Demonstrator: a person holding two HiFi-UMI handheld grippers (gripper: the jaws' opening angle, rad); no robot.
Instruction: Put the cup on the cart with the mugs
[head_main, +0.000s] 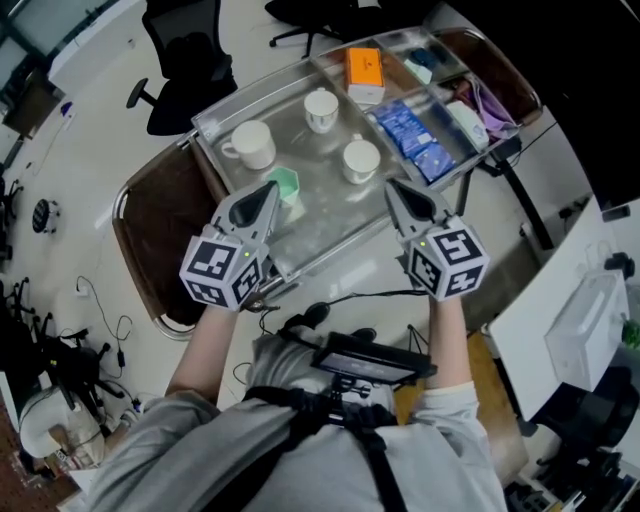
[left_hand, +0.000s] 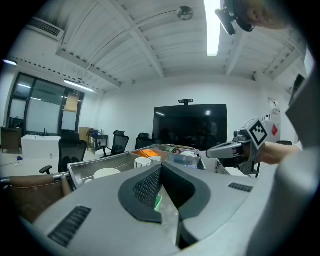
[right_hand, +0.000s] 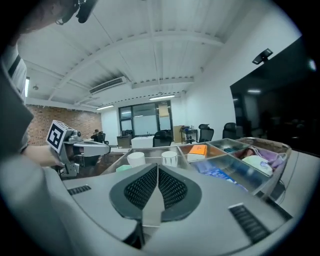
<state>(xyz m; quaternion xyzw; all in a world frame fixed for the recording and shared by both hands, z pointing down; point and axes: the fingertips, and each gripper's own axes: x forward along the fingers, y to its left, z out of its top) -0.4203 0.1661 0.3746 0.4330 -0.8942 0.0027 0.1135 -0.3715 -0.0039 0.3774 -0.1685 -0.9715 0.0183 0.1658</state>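
A small green cup (head_main: 287, 186) stands on the cart's metal tray (head_main: 330, 220), among three white mugs (head_main: 250, 143) (head_main: 321, 108) (head_main: 361, 160). My left gripper (head_main: 270, 192) points at the cup from the near side, its tip right beside it; I cannot tell whether they touch. In the left gripper view its pads meet at the tip (left_hand: 161, 167), and a sliver of the green cup (left_hand: 158, 202) shows in the gap below. My right gripper (head_main: 395, 190) hovers over the tray's near right edge by the nearest mug. Its pads (right_hand: 157, 167) are pressed together with nothing between them.
The cart's right compartments hold an orange box (head_main: 365, 72), blue packets (head_main: 412, 130) and other small items. A brown chair (head_main: 160, 235) sits to the cart's left and black office chairs (head_main: 185, 60) beyond. A white table with a box (head_main: 590, 320) is at the right.
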